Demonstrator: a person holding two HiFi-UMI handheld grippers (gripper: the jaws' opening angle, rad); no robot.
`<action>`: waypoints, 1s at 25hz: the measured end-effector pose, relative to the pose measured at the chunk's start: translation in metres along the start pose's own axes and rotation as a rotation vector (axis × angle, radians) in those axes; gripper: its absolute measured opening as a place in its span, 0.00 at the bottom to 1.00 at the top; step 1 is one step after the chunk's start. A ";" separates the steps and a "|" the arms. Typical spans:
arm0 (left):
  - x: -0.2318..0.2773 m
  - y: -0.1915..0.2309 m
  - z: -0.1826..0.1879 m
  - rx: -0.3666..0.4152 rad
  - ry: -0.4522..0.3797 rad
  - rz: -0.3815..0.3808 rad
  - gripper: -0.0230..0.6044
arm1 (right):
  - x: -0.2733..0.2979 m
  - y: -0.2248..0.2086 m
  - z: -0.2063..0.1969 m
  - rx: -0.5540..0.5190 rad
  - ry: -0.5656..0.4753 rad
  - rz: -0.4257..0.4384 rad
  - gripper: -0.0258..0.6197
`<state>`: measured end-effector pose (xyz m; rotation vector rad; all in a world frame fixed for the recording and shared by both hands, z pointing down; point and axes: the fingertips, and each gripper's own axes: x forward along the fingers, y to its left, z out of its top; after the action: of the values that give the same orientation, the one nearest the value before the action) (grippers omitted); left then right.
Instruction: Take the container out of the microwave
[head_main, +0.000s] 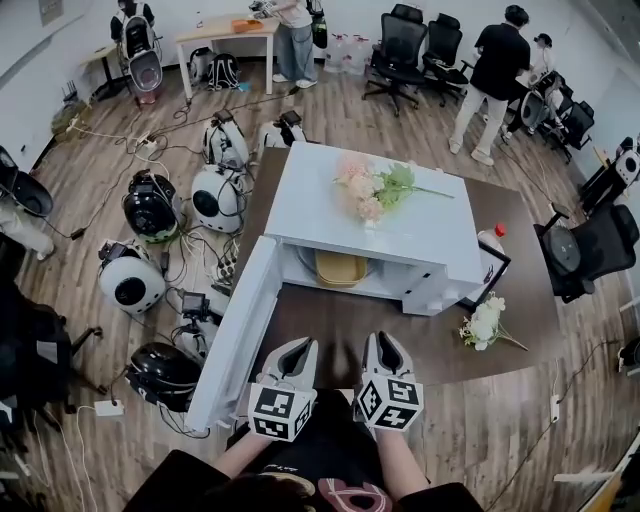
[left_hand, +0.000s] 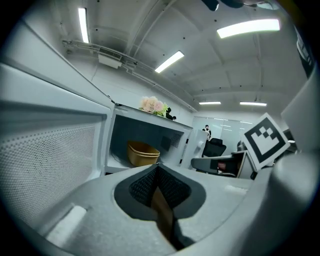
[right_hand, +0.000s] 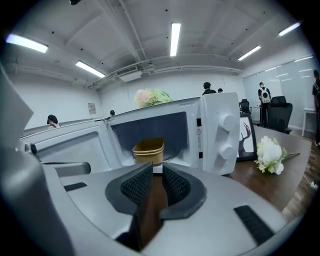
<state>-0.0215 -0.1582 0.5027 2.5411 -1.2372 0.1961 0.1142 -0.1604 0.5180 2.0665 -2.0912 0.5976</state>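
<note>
Holding the left gripper (head_main: 297, 347) and the right gripper (head_main: 382, 342) side by side above the brown counter (head_main: 520, 215), both pointing into the open microwave (head_main: 370, 215). Staying well apart from the tan container (head_main: 341, 268), touching nothing. Seeing that container sitting on the cavity floor, straight ahead beyond the right fingers (right_hand: 175, 186) and ahead, slightly to the left, beyond the left fingers (left_hand: 145, 187). Pressing the left fingers together at their tips, nothing between them. Holding the right fingers slightly apart, a narrow gap showing, nothing in it.

Counting one container, one microwave with its door (head_main: 235, 335) swung wide to the left, two knobs (right_hand: 225, 135) on its panel, and two bunches: pink flowers (head_main: 372, 185) lying on the microwave's top, white flowers (head_main: 485, 322) lying on the counter to the right. Counting one framed deer picture (right_hand: 246, 135) standing just beside the microwave.

Finding a small warning label (right_hand: 198, 133) beside the cavity, too small for reading. Finding only black-and-white square patterns on the two marker cubes (head_main: 281, 412).
</note>
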 end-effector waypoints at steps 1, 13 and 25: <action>0.003 0.002 0.000 0.002 0.000 0.010 0.05 | 0.006 0.000 0.005 -0.001 -0.002 0.010 0.14; 0.025 0.023 0.014 -0.033 -0.015 0.126 0.05 | 0.082 -0.004 0.045 0.003 0.030 0.098 0.34; 0.034 0.035 0.013 0.010 0.017 0.145 0.05 | 0.150 -0.012 0.044 -0.027 0.102 0.045 0.30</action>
<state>-0.0281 -0.2080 0.5065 2.4543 -1.4179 0.2560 0.1267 -0.3160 0.5359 1.9369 -2.0820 0.6622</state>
